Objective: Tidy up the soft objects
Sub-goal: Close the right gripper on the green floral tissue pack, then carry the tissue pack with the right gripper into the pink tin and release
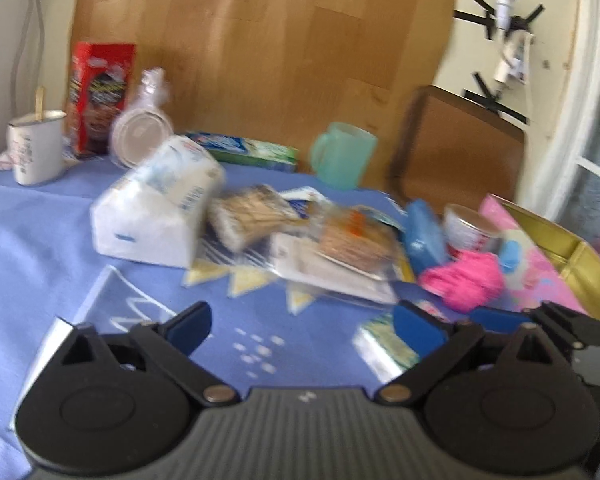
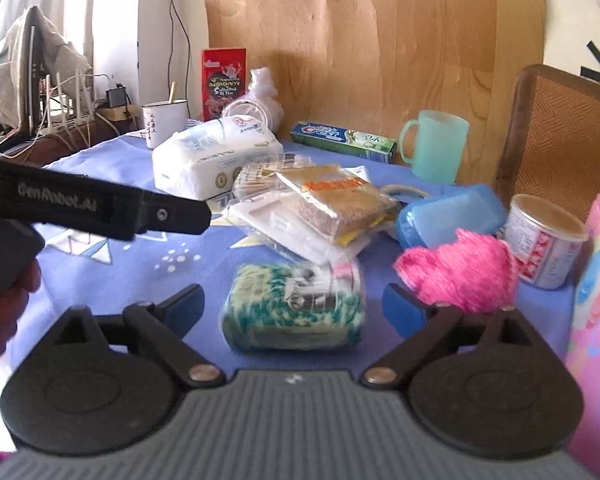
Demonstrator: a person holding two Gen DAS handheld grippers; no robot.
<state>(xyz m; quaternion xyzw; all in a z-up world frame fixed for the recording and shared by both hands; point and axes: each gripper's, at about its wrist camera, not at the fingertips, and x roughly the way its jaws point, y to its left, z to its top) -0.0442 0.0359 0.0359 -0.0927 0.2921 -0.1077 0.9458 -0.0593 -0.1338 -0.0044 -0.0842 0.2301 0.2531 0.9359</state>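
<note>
My right gripper (image 2: 294,306) is open around a wrapped green-and-white fluffy pack (image 2: 296,312) lying on the blue tablecloth (image 2: 140,264). A small gap shows between each pad and the pack. A pink fluffy piece (image 2: 460,272) lies just beyond its right finger. My left gripper (image 1: 304,328) is open over bare cloth, with the same green-and-white pack (image 1: 384,344) partly hidden behind its right finger. The pink fluffy piece (image 1: 464,280) is farther to its right. Farther back are a white tissue pack (image 2: 216,156) and wrapped sponges (image 2: 340,204).
A blue plastic case (image 2: 448,216), a tin can (image 2: 548,240) and a pink box (image 2: 596,320) crowd the right side. A mint cup (image 2: 436,148), toothpaste box (image 2: 344,140), red carton (image 2: 224,80) and white mug (image 2: 164,120) stand at the back. The left tool's black body (image 2: 100,208) crosses the left.
</note>
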